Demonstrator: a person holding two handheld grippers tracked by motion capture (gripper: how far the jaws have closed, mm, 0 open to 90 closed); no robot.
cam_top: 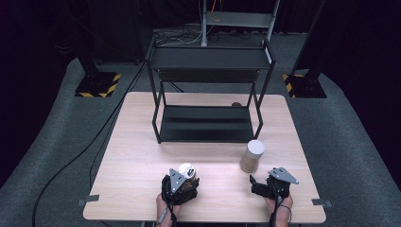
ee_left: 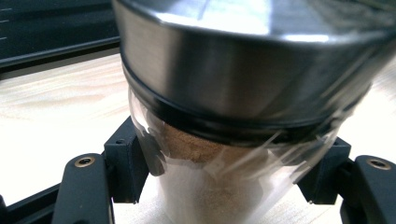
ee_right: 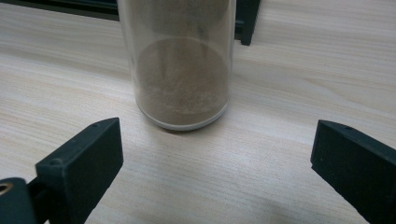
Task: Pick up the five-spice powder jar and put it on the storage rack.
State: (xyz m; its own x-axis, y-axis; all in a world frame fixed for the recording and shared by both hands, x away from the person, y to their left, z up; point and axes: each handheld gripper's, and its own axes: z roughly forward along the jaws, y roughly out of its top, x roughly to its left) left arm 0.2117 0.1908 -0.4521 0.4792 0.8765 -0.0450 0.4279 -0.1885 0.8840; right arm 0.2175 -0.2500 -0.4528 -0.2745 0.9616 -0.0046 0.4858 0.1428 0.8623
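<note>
Table: the light wooden table [cam_top: 142, 156] holds everything.
Shelf: a black metal two-level rack [cam_top: 208, 124] stands at the far middle of the table.
Tall jar: a clear round jar with a pale flat lid [cam_top: 252, 155] stands upright near the right gripper [cam_top: 265, 185]. The right gripper view shows brown powder low down in this jar [ee_right: 182, 79].
Small jar: a clear glass jar with a shiny metal lid [cam_top: 187, 171] sits at the near edge. The left gripper view shows tan powder inside it [ee_left: 224, 154].
Left gripper: the left gripper [cam_top: 181, 185] is squeezed tight on the small jar's sides.
Right gripper: its jaws stand wide apart and hold nothing. The tall jar is just ahead, not touching.
</note>
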